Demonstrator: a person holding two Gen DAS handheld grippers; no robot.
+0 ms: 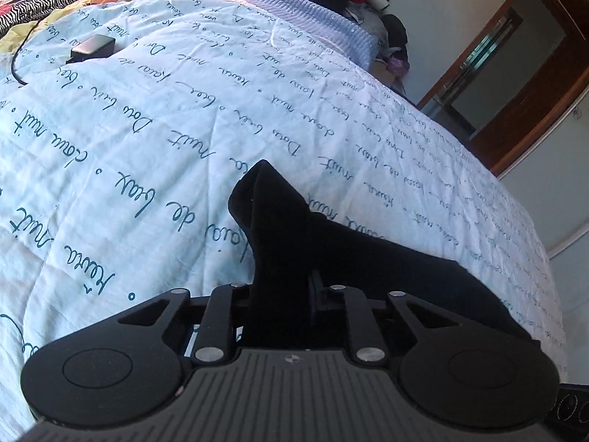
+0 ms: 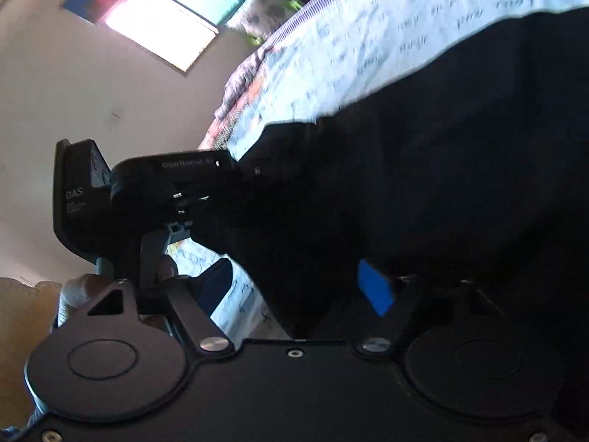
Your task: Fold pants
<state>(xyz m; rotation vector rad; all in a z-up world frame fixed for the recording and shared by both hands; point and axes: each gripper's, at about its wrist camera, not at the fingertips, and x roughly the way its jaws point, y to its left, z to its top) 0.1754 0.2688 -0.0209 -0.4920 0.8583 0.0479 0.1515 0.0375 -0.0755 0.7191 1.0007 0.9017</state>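
Bedspread (image 1: pixel 154 140) printed with looping script fills the room's middle, and black pants (image 1: pixel 279 228) hang lifted just above it, held at two points. Left gripper (image 1: pixel 283 294) has its fingers pressed together on a bunched fold of the dark cloth, a tip of which pokes up past them. Right gripper (image 2: pixel 331 294) appears to pinch the pants as well, though fabric hides most of its blue-padded fingers. Judged from this, the fold is mid-carry; the next move calls for laying the held edge down evenly. Charger brick (image 1: pixel 92 48) lies well apart.
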